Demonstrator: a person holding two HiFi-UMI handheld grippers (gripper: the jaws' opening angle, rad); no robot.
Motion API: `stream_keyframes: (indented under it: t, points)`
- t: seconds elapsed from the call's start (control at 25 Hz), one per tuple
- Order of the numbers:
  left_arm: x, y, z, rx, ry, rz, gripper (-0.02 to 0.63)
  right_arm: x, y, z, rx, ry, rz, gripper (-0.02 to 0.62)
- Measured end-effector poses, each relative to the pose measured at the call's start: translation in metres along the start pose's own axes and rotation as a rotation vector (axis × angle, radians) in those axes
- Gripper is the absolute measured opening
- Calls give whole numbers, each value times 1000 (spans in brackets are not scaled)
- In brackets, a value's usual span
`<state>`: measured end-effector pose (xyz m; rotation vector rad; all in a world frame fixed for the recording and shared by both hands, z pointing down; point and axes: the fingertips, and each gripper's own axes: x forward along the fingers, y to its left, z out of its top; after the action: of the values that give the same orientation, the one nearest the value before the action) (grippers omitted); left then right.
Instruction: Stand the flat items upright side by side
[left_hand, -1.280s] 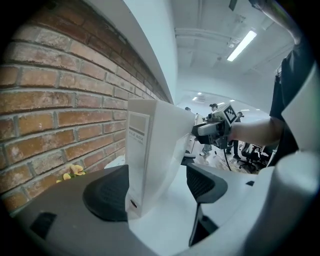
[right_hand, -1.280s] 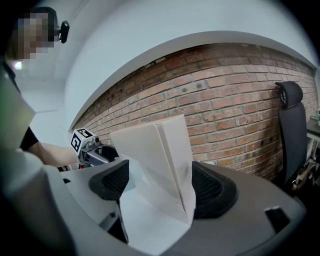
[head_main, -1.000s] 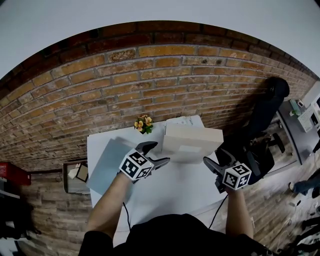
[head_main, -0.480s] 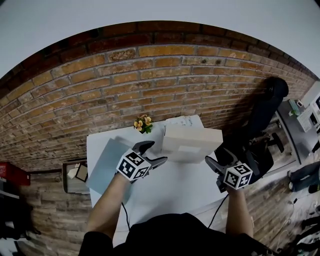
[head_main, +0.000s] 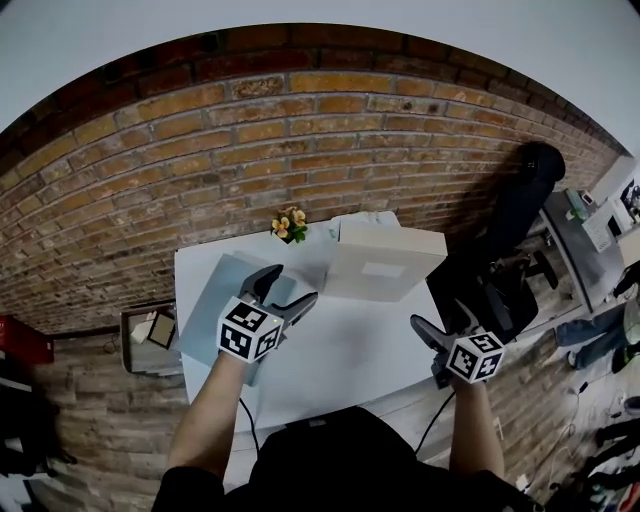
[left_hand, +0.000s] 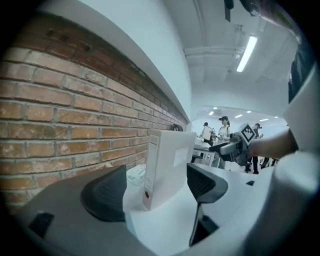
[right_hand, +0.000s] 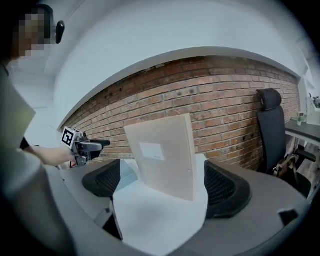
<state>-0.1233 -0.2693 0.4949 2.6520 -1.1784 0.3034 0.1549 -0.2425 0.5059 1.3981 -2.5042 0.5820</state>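
Observation:
A white binder (head_main: 380, 265) stands upright by itself at the back of the white table (head_main: 350, 350), spine (left_hand: 151, 167) toward my left side and broad face (right_hand: 162, 155) toward my right. A grey-blue folder (head_main: 215, 300) lies flat on the table's left part. My left gripper (head_main: 288, 288) hovers over that folder's right edge, open and empty (left_hand: 156, 187). My right gripper (head_main: 440, 318) hangs at the table's right front, clear of the binder. Its jaws are opening with nothing between them (right_hand: 165, 185).
A small pot of orange flowers (head_main: 290, 224) and a white printed item (head_main: 362, 220) sit at the back by the brick wall. A black office chair (head_main: 515, 220) stands right of the table. An open box (head_main: 150, 335) is on the floor at the left.
Both grippers have drawn back from the binder, the left one leftward over the grey folder, the right one toward me. The right jaws have spread wider. The binder stays standing.

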Motion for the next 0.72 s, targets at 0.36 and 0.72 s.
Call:
stream_keyframes:
  t: [0.36, 0.72]
  points:
    - [-73, -18, -31, -75, 11, 181, 382, 12, 83, -13, -16, 6, 283, 532]
    - [-141, -37, -89, -201, 100, 379, 382, 23, 162, -74, 95, 110, 551, 531]
